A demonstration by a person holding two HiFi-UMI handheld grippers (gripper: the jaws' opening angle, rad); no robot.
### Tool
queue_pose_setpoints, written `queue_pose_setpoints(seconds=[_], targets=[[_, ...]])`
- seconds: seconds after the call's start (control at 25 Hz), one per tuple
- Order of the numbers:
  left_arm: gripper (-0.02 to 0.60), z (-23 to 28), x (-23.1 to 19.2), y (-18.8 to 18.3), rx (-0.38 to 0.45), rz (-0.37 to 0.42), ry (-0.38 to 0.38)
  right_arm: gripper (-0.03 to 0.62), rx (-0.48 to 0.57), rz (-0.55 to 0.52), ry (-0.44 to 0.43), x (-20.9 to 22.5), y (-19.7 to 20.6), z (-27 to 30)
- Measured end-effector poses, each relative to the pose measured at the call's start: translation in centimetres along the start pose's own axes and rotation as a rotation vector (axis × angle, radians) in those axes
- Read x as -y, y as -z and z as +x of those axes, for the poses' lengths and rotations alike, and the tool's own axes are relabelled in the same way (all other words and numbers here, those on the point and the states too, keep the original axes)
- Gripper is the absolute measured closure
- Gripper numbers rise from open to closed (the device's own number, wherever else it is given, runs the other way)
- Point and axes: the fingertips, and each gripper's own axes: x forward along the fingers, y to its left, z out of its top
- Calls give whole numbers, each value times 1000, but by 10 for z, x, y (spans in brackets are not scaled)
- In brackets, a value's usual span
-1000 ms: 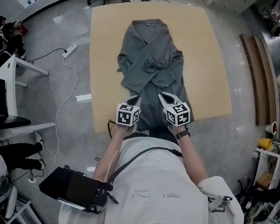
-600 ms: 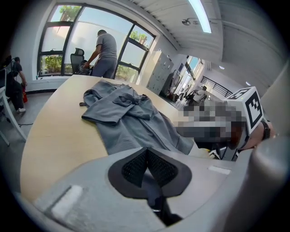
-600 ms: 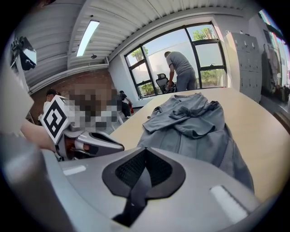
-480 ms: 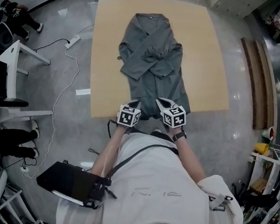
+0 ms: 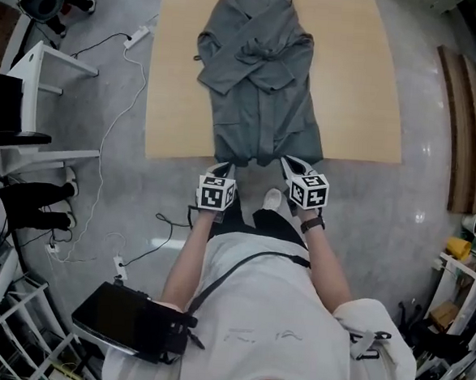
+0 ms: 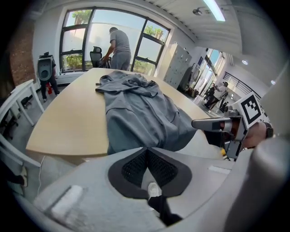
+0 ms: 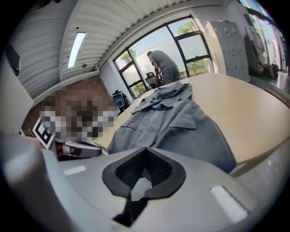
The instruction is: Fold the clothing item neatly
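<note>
Grey shirt [image 5: 262, 81] lies lengthwise, sleeves crossed, hem overhanging.

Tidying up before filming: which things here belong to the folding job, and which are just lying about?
Job: grey garment, wooden table, left tool, right tool, both shut, empty.
Lying about: power strip, wooden planks, both on the floor.

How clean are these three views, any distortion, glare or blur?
Head view: sharp, edges bowed, glare spots on the floor. Left gripper view: heavy fisheye, dark corners, windows bright, grey garment in focus. Right gripper view: same fisheye, table rim curved.
</note>
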Motion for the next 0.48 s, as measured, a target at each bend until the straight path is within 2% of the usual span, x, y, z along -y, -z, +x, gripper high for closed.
queue_pose_setpoints(seconds=[0.12, 0.24, 0.4, 0.48], targets=[[575, -5, -5, 26, -25, -22, -39, 579, 20, 44, 46, 25, 17, -13], [528, -3, -22, 48, -66, -52, -58, 524, 15, 59, 97, 50, 30, -22], [421, 12, -47, 63, -105, -91, -81, 398, -43, 83, 148, 83, 61, -28], [375, 22, -54, 66, -97, -88, -71, 296, -57, 92, 173, 98, 76, -26]])
